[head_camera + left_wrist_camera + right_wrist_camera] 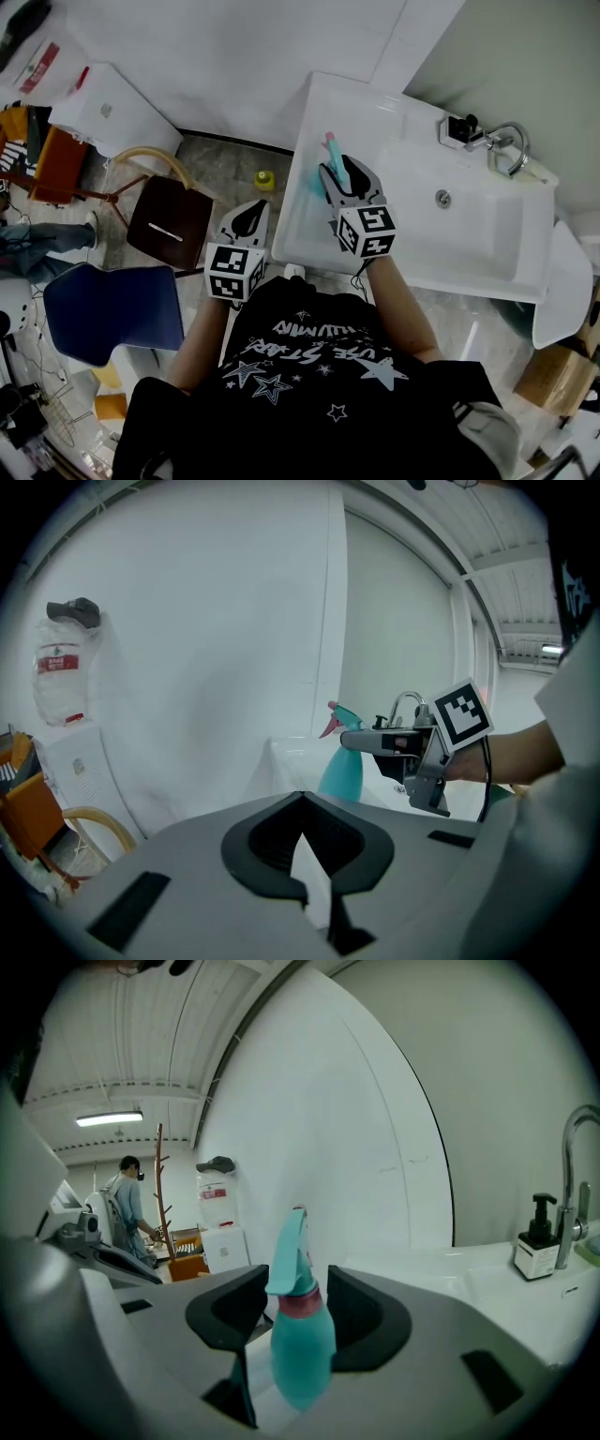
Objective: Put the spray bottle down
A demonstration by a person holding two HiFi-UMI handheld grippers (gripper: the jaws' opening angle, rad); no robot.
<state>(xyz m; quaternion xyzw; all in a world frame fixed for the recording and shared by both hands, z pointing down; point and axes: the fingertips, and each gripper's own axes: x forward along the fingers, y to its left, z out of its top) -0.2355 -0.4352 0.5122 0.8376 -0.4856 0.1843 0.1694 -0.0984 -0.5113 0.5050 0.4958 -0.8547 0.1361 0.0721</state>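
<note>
One plain spray bottle stands — ungripped — between the right tool's jaws.

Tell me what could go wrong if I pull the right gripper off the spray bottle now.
1. The spray bottle stands between the right gripper's parted jaws, close to one of them; a crooked retreat could tip it.
2. It is near the sink's left edge, so it might then fall to the floor.
3. Its base is hidden; it may not be seated yet.
</note>
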